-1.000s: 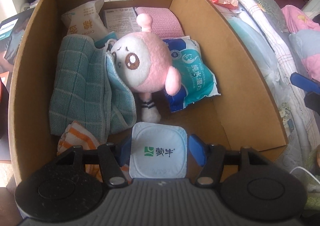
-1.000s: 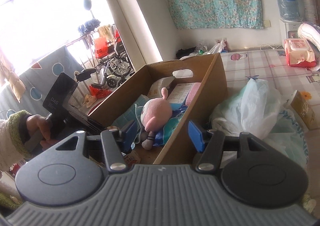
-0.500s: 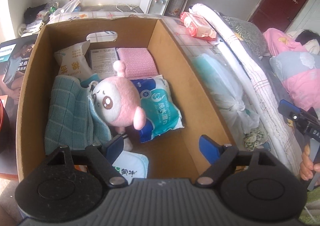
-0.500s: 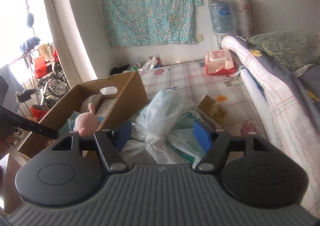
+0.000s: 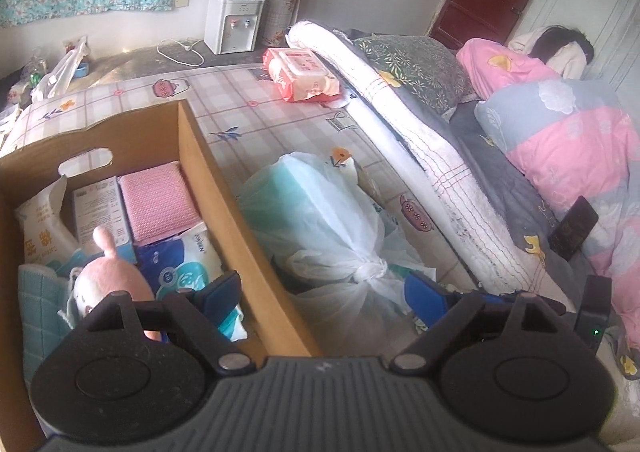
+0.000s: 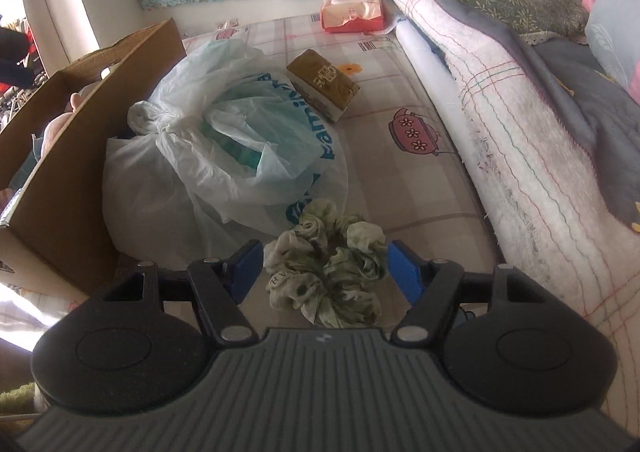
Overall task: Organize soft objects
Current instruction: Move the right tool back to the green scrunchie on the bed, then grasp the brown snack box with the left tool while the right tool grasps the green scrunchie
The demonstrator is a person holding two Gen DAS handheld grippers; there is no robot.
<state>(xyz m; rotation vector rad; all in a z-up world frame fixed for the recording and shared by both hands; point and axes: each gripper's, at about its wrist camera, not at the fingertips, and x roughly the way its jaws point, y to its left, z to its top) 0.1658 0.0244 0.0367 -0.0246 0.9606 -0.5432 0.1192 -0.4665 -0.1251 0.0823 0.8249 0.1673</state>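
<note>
Here the green scrunchie [image 6: 326, 268] lies between the open right hand-held gripper's [image 6: 326, 270] untouching jaws.

Green-and-cream scrunchie [image 6: 326, 264] lies crumpled on the checked mattress cover, ruffles bunched and dotted dark, touching the front edge of the knotted white bag [image 6: 224, 156]. That bag slumps against the outer wall of the cardboard box [image 5: 224, 208], teal contents showing through. Behind the bag, a brown tissue pack [image 6: 323, 89] sits flat at an angle. Inside the box: pink plush [image 5: 110, 276] lying on a teal towel [image 5: 38, 304], blue-and-white wipes pack [image 5: 188, 264] beside it, pink folded cloth [image 5: 158, 208] toward the handle end.
</note>
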